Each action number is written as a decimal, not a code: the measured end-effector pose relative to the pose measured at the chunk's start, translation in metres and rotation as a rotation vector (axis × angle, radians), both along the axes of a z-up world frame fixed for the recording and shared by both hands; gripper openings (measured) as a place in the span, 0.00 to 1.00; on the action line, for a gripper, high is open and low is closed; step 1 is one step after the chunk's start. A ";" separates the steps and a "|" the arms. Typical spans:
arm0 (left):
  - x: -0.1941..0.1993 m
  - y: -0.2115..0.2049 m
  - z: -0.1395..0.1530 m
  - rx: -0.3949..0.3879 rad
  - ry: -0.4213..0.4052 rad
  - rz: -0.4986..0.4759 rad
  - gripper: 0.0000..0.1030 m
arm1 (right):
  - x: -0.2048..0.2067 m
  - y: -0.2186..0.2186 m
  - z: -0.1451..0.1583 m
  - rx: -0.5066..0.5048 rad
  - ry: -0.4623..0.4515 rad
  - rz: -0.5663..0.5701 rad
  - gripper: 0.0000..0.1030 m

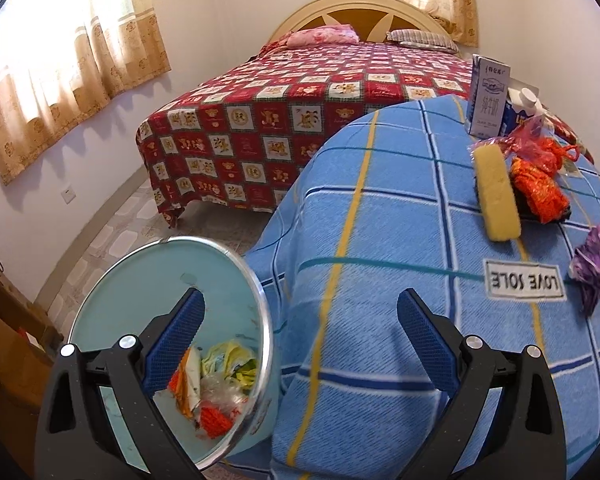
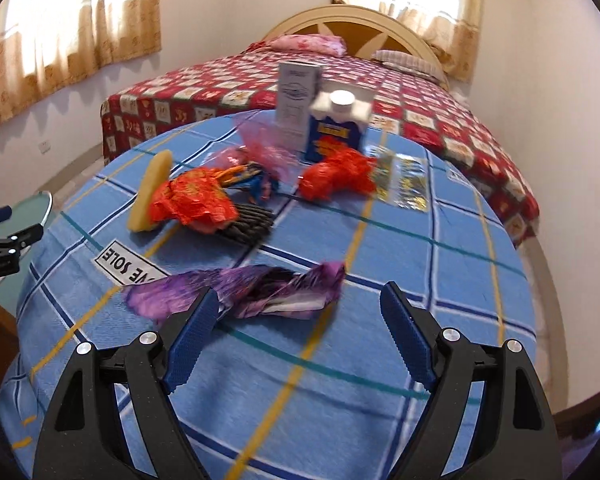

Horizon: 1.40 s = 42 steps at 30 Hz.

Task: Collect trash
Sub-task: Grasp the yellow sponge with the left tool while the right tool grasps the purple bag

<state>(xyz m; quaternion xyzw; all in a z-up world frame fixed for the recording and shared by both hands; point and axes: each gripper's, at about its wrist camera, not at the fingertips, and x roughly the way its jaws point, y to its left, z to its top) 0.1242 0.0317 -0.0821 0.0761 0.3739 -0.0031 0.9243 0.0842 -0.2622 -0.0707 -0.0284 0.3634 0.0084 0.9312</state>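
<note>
At tabletop (image 2: 440, 264) near edge: right tool (image 2: 296, 306), spread wide, empty; purple wrapper (image 2: 240, 292) at 12 o'clock. Left tool (image 1: 300, 312), spread wide, empty, straddles bin rim (image 1: 256, 292) at 9 o'clock.

We are seeing a blue tablecloth (image 2: 400, 264) checked in white, navy, teal and yellow. On that cloth are lying a purple wrapper (image 2: 236, 292), orange-red wrappers (image 2: 192, 200), a pale yellow sponge (image 1: 496, 196) and a blue-and-white carton (image 2: 336, 128). Beside the cloth a light blue bin (image 1: 140, 280) is showing a silver rim. Behind the cloth a red patchwork bedspread (image 1: 260, 120) is showing.
</note>
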 end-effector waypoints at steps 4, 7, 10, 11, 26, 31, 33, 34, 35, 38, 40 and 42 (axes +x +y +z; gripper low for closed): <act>0.007 -0.020 0.003 -0.001 -0.002 -0.033 0.92 | 0.009 -0.019 -0.003 0.011 -0.008 -0.063 0.79; 0.010 -0.037 0.005 0.000 -0.009 -0.063 0.92 | 0.019 -0.029 -0.007 0.028 0.004 -0.078 0.73; 0.015 -0.056 0.005 0.000 -0.008 -0.090 0.92 | 0.031 -0.033 -0.012 0.070 0.041 -0.053 0.58; 0.016 -0.062 0.006 -0.002 -0.008 -0.101 0.92 | 0.032 -0.033 -0.012 0.075 0.044 -0.050 0.57; 0.037 -0.125 -0.003 0.018 0.019 -0.212 0.91 | 0.041 -0.026 -0.035 0.113 0.178 0.063 0.25; 0.046 -0.135 -0.009 0.004 0.078 -0.267 0.70 | 0.037 -0.024 -0.036 0.124 0.173 0.077 0.19; 0.049 -0.137 -0.015 0.001 0.109 -0.286 0.45 | 0.036 -0.026 -0.036 0.138 0.167 0.073 0.17; 0.049 -0.138 -0.016 -0.004 0.118 -0.297 0.35 | 0.036 -0.026 -0.035 0.139 0.165 0.073 0.15; 0.049 -0.138 -0.018 -0.011 0.129 -0.315 0.25 | 0.034 -0.026 -0.035 0.140 0.159 0.072 0.14; 0.046 -0.138 -0.016 -0.009 0.118 -0.326 0.22 | 0.032 -0.025 -0.034 0.141 0.154 0.072 0.12; 0.044 -0.137 -0.015 -0.002 0.109 -0.329 0.21 | 0.031 -0.024 -0.034 0.143 0.150 0.072 0.10; 0.040 -0.132 -0.012 -0.003 0.101 -0.326 0.20 | 0.029 -0.022 -0.032 0.144 0.143 0.073 0.10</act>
